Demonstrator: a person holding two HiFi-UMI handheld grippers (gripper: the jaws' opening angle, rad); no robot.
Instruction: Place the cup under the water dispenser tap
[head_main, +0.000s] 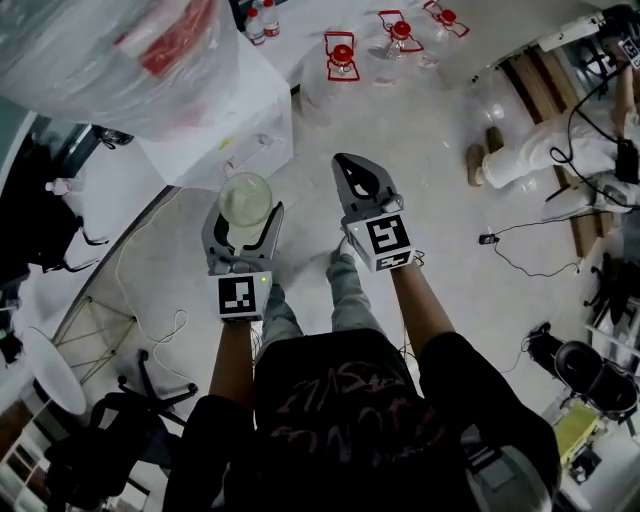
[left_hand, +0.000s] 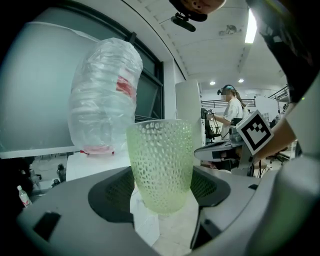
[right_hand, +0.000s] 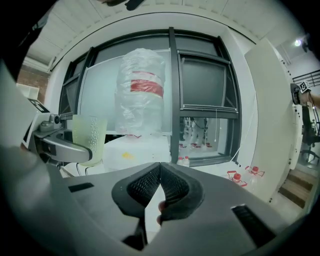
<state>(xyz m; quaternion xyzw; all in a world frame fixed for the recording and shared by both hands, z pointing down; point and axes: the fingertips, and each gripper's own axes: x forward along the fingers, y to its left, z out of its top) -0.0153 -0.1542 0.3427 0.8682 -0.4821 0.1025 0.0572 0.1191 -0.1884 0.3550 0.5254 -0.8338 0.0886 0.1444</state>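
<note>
A pale green dimpled cup (head_main: 246, 197) stands upright between the jaws of my left gripper (head_main: 245, 212), which is shut on its lower half. In the left gripper view the cup (left_hand: 161, 165) fills the middle, with the pads against its sides. The water dispenser (head_main: 235, 125) is a white box ahead and to the left. It carries a large clear bottle (head_main: 150, 50) with a red label. Its tap is not visible. My right gripper (head_main: 350, 165) hangs beside the cup at the right, shut, its pads (right_hand: 172, 187) meeting with nothing between them. The right gripper view shows the cup (right_hand: 89, 137) at left.
Water jugs with red handles (head_main: 342, 55) and small bottles (head_main: 262, 22) stand on the floor behind the dispenser. A person (head_main: 530, 155) is at the right among cables. A dark chair (head_main: 130, 400) is at lower left. A window frame (right_hand: 172, 95) rises behind the dispenser.
</note>
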